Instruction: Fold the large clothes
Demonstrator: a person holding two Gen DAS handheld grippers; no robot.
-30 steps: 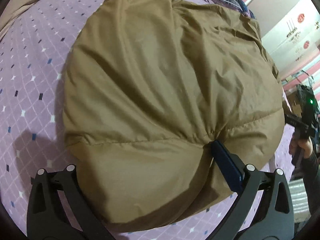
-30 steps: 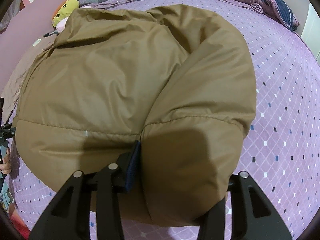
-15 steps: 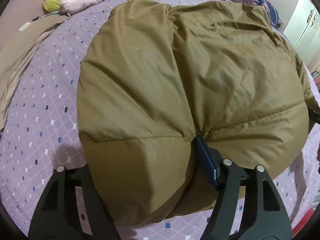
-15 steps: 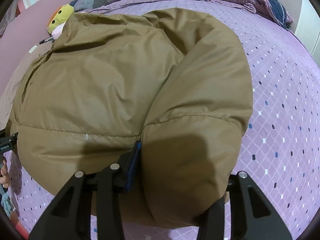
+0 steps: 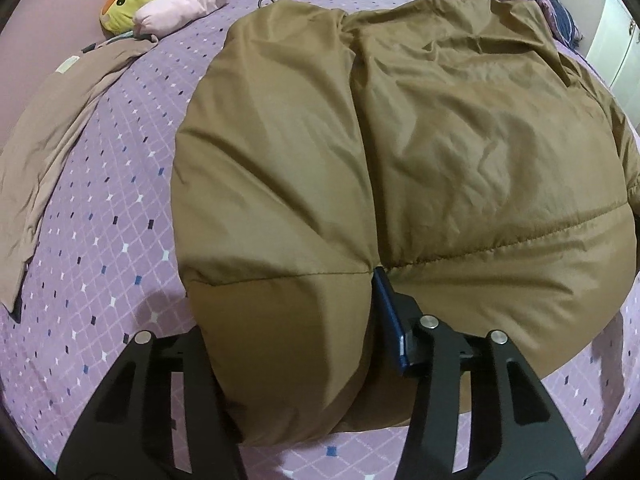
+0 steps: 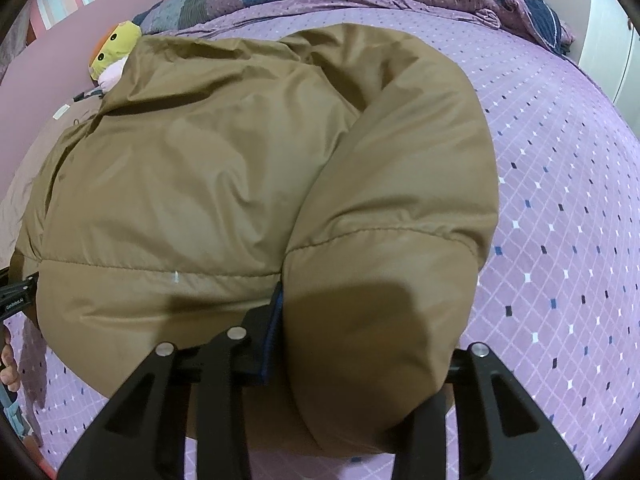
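On purple bedspread [image 5: 100, 216] — puffy brown jacket [image 5: 400, 168], sleeves folded inward.

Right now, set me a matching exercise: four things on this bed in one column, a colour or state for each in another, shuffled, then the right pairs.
Things:
1. puffy jacket
2. plush toy
3. bedsheet
4. left gripper

Colours or states:
A. purple with small diamond marks
B. yellow with an orange top
C. brown, lying folded on the bed
D. clamped on a thick roll of fabric at the near hem

Pairs: 1-C, 2-B, 3-A, 4-D
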